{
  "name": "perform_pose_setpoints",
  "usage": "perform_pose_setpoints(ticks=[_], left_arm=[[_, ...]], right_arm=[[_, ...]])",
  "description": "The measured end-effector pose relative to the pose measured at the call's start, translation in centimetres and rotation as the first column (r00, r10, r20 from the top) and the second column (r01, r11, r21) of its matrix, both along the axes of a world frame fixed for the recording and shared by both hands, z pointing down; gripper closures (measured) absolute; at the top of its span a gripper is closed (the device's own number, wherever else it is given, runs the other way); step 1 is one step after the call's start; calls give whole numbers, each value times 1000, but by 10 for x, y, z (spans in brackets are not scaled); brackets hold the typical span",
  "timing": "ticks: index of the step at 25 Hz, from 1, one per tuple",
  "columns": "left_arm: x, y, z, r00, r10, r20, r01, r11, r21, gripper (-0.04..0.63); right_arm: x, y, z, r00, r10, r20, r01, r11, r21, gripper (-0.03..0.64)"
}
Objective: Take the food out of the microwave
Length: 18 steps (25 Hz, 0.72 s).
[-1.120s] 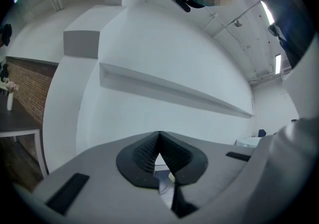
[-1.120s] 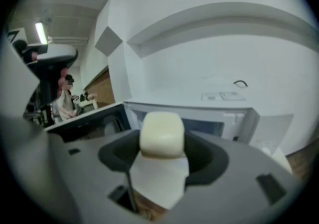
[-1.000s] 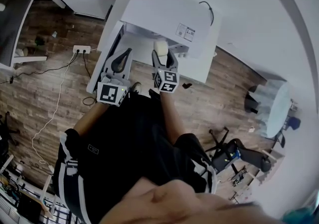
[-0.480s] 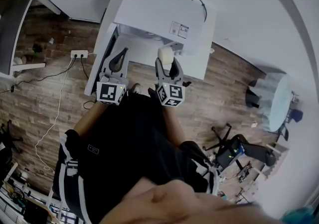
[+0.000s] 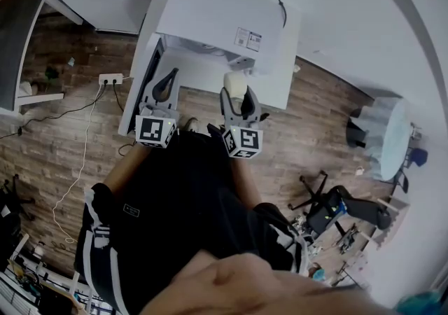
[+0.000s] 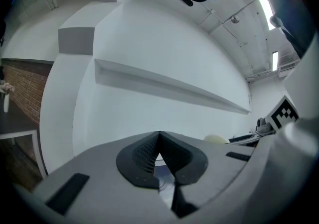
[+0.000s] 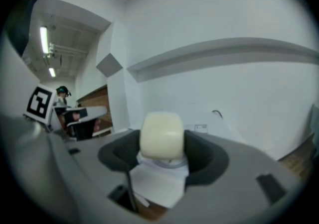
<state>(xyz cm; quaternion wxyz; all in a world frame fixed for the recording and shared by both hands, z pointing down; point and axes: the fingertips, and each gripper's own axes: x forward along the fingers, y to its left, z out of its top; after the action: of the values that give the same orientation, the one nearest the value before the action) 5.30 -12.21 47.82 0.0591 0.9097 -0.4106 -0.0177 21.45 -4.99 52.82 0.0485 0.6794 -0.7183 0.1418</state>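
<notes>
Close to the person's body, right gripper (image 5: 236,95) is clamped on the cream food block (image 7: 161,135), held just outside the microwave (image 5: 217,12) front. Left gripper (image 6: 158,143) alongside: jaws together w/ nothing between. Beyond, microwave sits on white table (image 5: 278,88).

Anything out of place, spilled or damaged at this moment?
Nothing stands out. The right tongs are closed on a pale food block, outside the white microwave. The left tongs are shut and empty. No spill or damage shows.
</notes>
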Motion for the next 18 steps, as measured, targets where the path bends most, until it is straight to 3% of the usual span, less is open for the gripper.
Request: perform_pose_setpoints(ticks=[18], left_arm=[[-3, 2, 1, 1000, -13, -14, 13, 1000, -27, 566]], right_arm=[[-14, 3, -1, 1000, -19, -13, 19, 1000, 5, 327]])
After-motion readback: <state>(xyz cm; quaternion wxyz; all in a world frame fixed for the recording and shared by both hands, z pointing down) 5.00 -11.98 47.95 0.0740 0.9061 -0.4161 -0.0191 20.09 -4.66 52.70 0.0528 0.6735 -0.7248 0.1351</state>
